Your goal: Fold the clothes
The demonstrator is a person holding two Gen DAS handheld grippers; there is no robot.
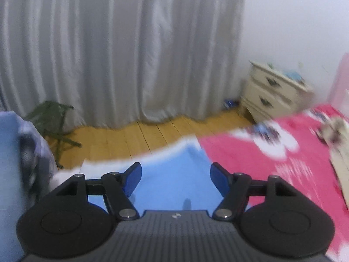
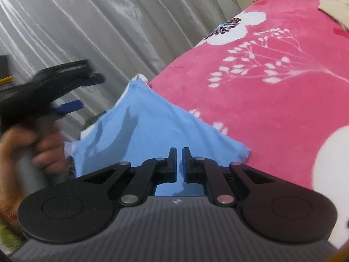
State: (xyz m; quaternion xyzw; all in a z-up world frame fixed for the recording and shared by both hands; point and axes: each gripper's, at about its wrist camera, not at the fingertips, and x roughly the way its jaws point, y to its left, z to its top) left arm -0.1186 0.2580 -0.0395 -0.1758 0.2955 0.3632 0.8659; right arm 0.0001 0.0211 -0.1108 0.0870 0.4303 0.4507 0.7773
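the blue garment lies on the near left part of a pink flowered blanket, at the edge of the bed, with a white border showing along its far side. in the right wrist view the cloth rises in a ridge from the right gripper up to a far corner near the curtain. the right gripper's fingers are pressed almost together, with only a thin slit between the blue pads, and blue cloth fills the space right under and behind them; whether the pads actually pinch the fabric cannot be told from this angle.

the left gripper is spread wide, with nothing between its blue pads, and it hangs above the blue garment without touching it. in the right wrist view it shows blurred at the left, held by a hand, apart from the cloth.

beyond the bed lies a wooden floor, and a grey curtain hangs at the far side. a cream nightstand with two drawers stands far right beside the bed, and a dark green stool stands far left. a beige cloth lies on the blanket at the far right.
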